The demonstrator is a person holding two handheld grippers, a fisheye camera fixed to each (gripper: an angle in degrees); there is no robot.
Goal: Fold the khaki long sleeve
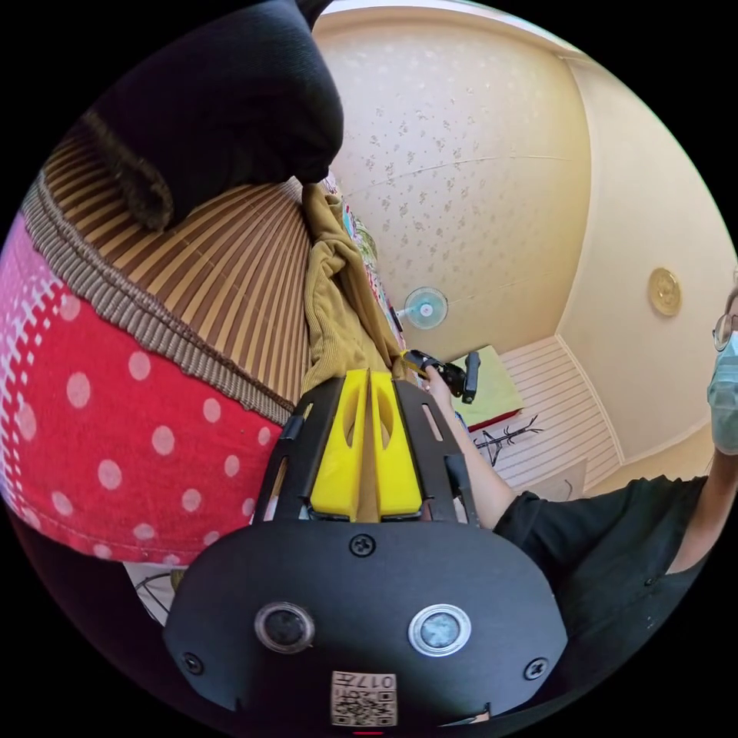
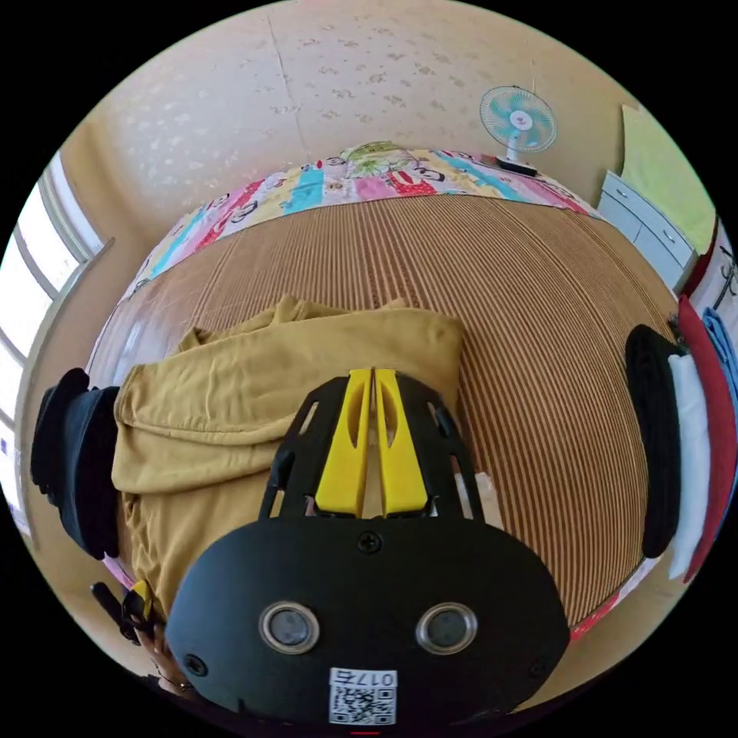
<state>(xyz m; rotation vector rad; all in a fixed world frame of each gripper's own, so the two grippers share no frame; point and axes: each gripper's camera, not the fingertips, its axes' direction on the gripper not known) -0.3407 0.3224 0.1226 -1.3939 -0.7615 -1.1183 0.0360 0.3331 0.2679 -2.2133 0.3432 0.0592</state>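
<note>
The khaki long sleeve [image 2: 261, 384] lies on a striped bamboo mat [image 2: 538, 323], partly folded, with one layer doubled over the body. My right gripper [image 2: 373, 374] is shut, its yellow jaws pinching the folded layer near its right edge. In the left gripper view the khaki long sleeve [image 1: 338, 307] is bunched right in front of my left gripper [image 1: 369, 375], whose jaws are shut on its edge, with cloth showing between them. The right gripper [image 1: 450, 377] appears there too, held by a hand just beyond the cloth. The left gripper [image 2: 134, 603] sits at the garment's lower left corner.
A black garment [image 2: 77, 461] lies left of the khaki one. Folded black, white and red clothes [image 2: 676, 453] are stacked at the mat's right edge. A red dotted cloth [image 1: 138, 415] borders the mat. A fan [image 2: 519, 119] and a drawer unit [image 2: 646, 223] stand by the wall. A person [image 1: 615, 553] in a black shirt is close by.
</note>
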